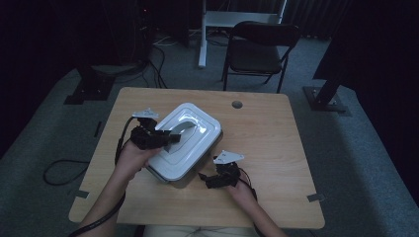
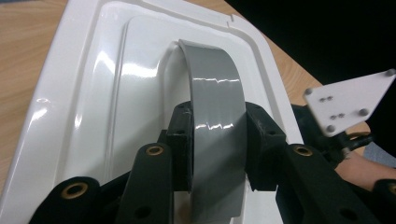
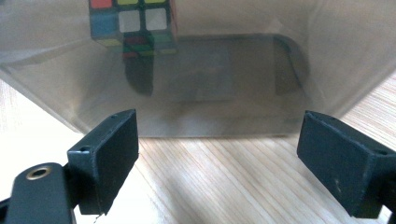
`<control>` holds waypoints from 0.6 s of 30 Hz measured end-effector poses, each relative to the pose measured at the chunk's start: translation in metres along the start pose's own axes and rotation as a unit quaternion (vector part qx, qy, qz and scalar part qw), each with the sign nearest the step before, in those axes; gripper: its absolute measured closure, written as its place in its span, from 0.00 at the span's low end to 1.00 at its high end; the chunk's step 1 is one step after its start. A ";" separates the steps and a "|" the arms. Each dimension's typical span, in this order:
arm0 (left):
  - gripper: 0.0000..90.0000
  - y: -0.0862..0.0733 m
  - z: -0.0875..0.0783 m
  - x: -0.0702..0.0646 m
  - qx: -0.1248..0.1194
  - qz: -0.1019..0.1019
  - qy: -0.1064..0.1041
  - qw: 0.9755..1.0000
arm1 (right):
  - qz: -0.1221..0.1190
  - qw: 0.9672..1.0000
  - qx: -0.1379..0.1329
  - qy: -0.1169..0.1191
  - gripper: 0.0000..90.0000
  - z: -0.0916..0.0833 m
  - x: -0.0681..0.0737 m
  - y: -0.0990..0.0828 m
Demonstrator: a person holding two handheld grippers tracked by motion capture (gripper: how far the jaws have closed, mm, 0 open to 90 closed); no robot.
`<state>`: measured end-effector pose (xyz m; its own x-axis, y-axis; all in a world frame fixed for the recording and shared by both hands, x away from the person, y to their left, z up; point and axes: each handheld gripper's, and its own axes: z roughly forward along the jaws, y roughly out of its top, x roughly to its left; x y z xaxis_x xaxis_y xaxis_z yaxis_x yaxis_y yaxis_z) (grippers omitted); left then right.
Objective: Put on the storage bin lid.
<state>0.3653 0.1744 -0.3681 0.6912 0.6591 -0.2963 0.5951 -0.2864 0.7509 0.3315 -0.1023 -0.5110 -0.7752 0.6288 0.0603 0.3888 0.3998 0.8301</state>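
High view shows your left gripper (image 1: 165, 138) clamped on the grey handle (image 1: 182, 129) of the white lid (image 1: 190, 138), which sits on the translucent box (image 1: 197, 173) near the middle of the wooden table (image 1: 267, 148). In the left gripper view the jaws stand one on each side of the handle (image 2: 217, 116), pressing its two edges, so the strap's arch runs away from you along the lid's (image 2: 107, 93) long axis, and any lift looks set to go straight up off the box. Your right gripper (image 1: 203, 177) sits just beside the box's near corner, on the side nearest you, with its jaws spread wide and nothing between them. In the right gripper view the box wall (image 3: 224, 70) stands just ahead of the jaws, and a colour cube (image 3: 133, 21) shows through it, inside the box toward the upper left. So the left hand already has the lid, while the right is the nearer one to the box body and looks best placed to steady it. Count: one box, one lid, one handle, one cube, two grippers.
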 end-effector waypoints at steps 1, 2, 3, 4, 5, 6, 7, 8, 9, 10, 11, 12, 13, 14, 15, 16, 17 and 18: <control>0.76 0.000 0.002 0.001 0.003 -0.002 0.000 1.000 | 0.002 1.000 -0.001 -0.001 0.14 -0.002 -0.001 0.000; 0.76 -0.001 0.004 0.002 0.004 -0.006 -0.003 1.000 | 0.005 1.000 -0.002 0.002 0.14 -0.003 -0.002 -0.001; 0.76 -0.001 0.004 0.002 0.004 -0.006 -0.003 1.000 | 0.003 1.000 -0.003 0.000 0.14 -0.005 -0.003 -0.001; 0.76 -0.002 0.007 0.004 0.007 -0.013 -0.008 1.000 | 0.003 1.000 -0.005 -0.002 0.14 -0.007 -0.003 -0.001; 0.76 -0.002 0.009 0.005 0.009 -0.015 -0.011 1.000 | 0.002 1.000 -0.005 -0.003 0.14 -0.009 -0.004 -0.002; 0.76 -0.002 0.011 0.006 0.012 -0.018 -0.014 1.000 | 0.002 1.000 -0.006 -0.006 0.14 -0.010 -0.005 -0.002; 0.76 -0.003 0.012 0.006 0.015 -0.018 -0.015 1.000 | 0.002 1.000 -0.006 -0.009 0.14 -0.012 -0.005 -0.003; 0.76 -0.003 0.015 0.005 0.018 -0.014 -0.010 1.000 | 0.002 1.000 -0.007 -0.011 0.14 -0.013 -0.007 -0.003; 0.76 -0.004 0.017 0.004 0.020 -0.015 -0.010 1.000 | 0.004 1.000 -0.007 -0.013 0.14 -0.015 -0.008 -0.004; 0.76 -0.004 0.018 0.005 0.022 -0.016 -0.009 1.000 | 0.006 1.000 -0.009 -0.014 0.14 -0.016 -0.009 -0.004; 0.75 -0.005 0.019 0.005 0.024 -0.019 -0.011 0.999 | 0.008 1.000 -0.010 -0.015 0.14 -0.017 -0.010 -0.005; 0.75 -0.005 0.020 0.006 0.023 -0.023 -0.012 0.999 | 0.010 1.000 -0.011 -0.017 0.14 -0.019 -0.011 -0.006; 0.75 -0.006 0.020 0.007 0.021 -0.026 -0.015 0.999 | 0.010 1.000 -0.012 -0.018 0.14 -0.020 -0.012 -0.006; 0.75 -0.006 0.020 0.008 0.021 -0.027 -0.016 0.999 | 0.012 1.000 -0.012 -0.019 0.14 -0.021 -0.013 -0.006; 0.75 -0.006 0.020 0.007 0.021 -0.027 -0.016 0.999 | 0.013 1.000 -0.012 -0.019 0.14 -0.022 -0.014 -0.006; 0.75 -0.006 0.020 0.007 0.020 -0.027 -0.016 0.999 | 0.013 1.000 -0.013 -0.022 0.14 -0.023 -0.015 -0.007; 0.75 -0.006 0.020 0.007 0.019 -0.027 -0.016 0.999 | 0.014 1.000 -0.013 -0.022 0.14 -0.024 -0.016 -0.007; 0.75 -0.007 0.020 0.007 0.019 -0.025 -0.017 0.999 | 0.016 1.000 -0.013 -0.023 0.14 -0.025 -0.017 -0.007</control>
<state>0.3748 0.1671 -0.3873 0.6730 0.6497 -0.3535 0.6439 -0.2796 0.7122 0.3290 -0.1326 -0.5043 -0.7393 0.6706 0.0619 0.3987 0.3618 0.8427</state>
